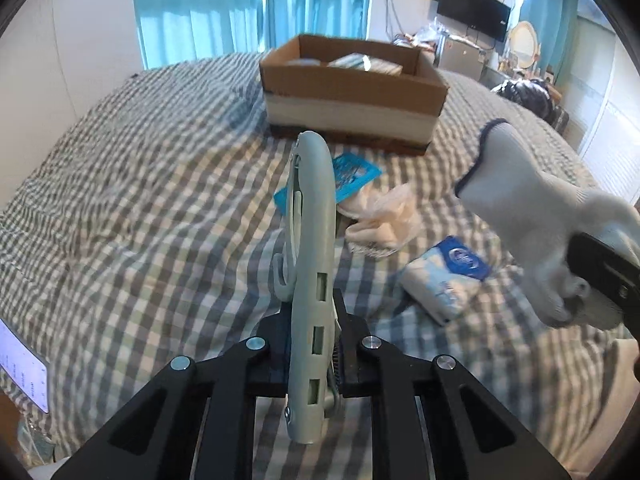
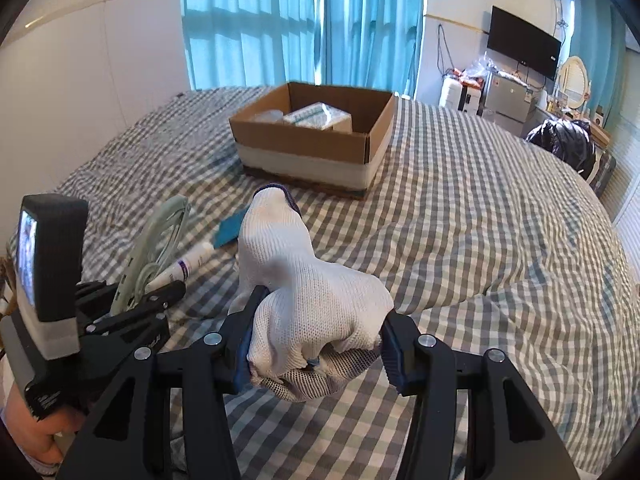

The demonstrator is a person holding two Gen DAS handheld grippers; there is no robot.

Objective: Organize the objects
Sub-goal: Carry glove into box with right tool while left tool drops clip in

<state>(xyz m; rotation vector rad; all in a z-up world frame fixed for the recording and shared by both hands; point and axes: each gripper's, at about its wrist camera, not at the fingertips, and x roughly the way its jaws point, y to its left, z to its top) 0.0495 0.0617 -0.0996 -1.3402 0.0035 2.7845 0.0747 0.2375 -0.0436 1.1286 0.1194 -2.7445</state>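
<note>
My left gripper is shut on a pale green plastic hanger, held upright above the checked bed; the hanger also shows in the right wrist view. My right gripper is shut on a white knitted glove, which also shows at the right of the left wrist view. An open cardboard box holding a few packets stands farther back on the bed; it also shows in the right wrist view.
On the bed lie a blue card, a crumpled white bag, a tissue pack and a white tube. A phone lies at the left edge. A TV and cluttered furniture stand at the right.
</note>
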